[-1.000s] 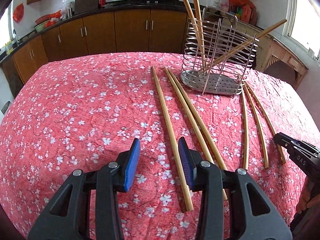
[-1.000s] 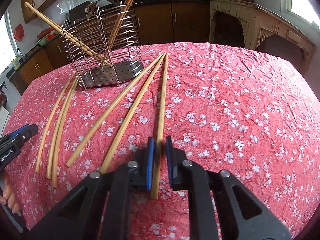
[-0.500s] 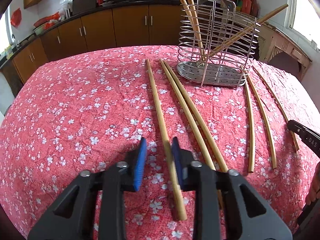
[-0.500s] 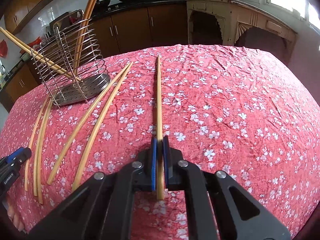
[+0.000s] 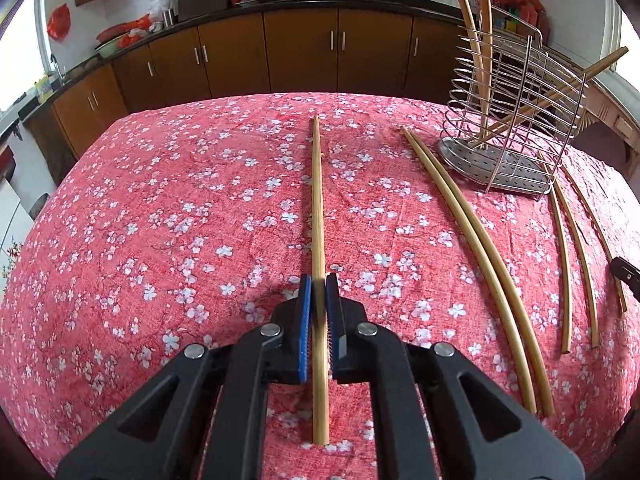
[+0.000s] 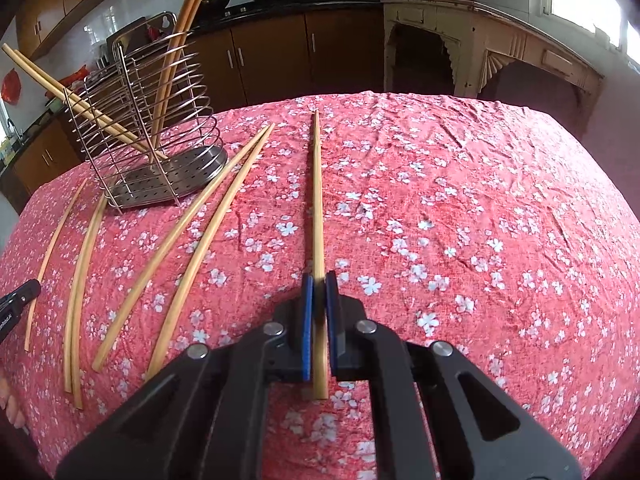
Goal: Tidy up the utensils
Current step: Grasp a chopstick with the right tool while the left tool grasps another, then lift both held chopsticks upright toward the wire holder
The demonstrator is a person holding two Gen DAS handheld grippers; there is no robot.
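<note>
In the left wrist view my left gripper [image 5: 319, 282] has its jaws closing, and the blue pads press on both sides of a bamboo chopstick [image 5: 317, 200] that runs straight ahead over the red flowered cloth. In the right wrist view my right gripper [image 6: 319, 280] is shut on another chopstick [image 6: 317, 200] in the same way. The wire utensil holder [image 5: 516, 168] stands to the right in the left view and, as holder [image 6: 172, 176], to the left in the right view. Several chopsticks lean inside it.
A loose pair of chopsticks [image 5: 476, 240] lies beside the holder, with thinner ones [image 5: 565, 264] beyond it. The right view shows a pair [image 6: 206, 240] and more sticks [image 6: 78, 280] further left. Another gripper's tip [image 5: 626, 276] shows at the frame edge. Kitchen cabinets stand behind the table.
My left gripper slid right over the single chopstick and shut on it. The right gripper stayed shut, and its chopstick swung to point straight ahead.
</note>
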